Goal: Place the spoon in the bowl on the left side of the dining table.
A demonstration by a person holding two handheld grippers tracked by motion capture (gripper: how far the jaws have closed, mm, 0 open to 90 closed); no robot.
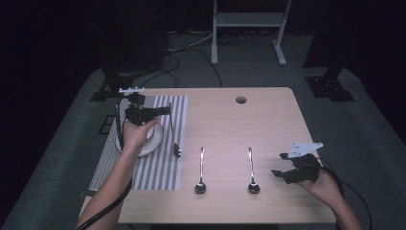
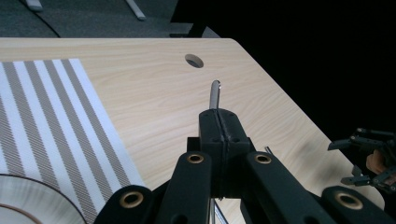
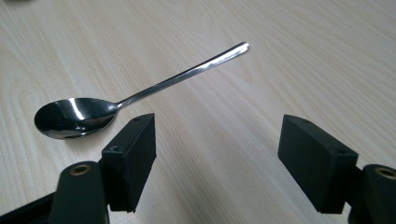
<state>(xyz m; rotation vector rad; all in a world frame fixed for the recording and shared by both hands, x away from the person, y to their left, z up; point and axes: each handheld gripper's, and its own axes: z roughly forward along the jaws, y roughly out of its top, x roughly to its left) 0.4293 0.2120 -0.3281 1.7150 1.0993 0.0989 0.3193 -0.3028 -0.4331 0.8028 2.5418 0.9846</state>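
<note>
A light wooden counter [image 1: 268, 115] with a round hole [image 1: 241, 99] near its far edge is seen from the high view. A grey-and-white striped rectangular placemat [image 1: 158, 172] is laid at the counter's left, and a round white plate [image 1: 154, 139] is set on it. The left gripper [image 1: 165, 110] is held above the mat beside the plate, clenched on the handle of a shiny metal spoon [image 1: 173, 136], which hangs down with its bowl just over the mat's right edge. In the left gripper view the jaws are seen pressed together with the spoon handle tip [image 2: 214, 93] protruding past them. Two more shiny metal spoons are laid on the bare wood, bowls toward the person: a middle spoon [image 1: 201, 172] and a right-hand spoon [image 1: 252, 170], well apart from each other. The right gripper [image 1: 280, 165] is held near the counter's right front, just right of the right-hand spoon, jaws spread wide and grasping nothing. In the right gripper view that spoon [image 3: 140, 95] is seen lying beyond the open jaws, untouched.
</note>
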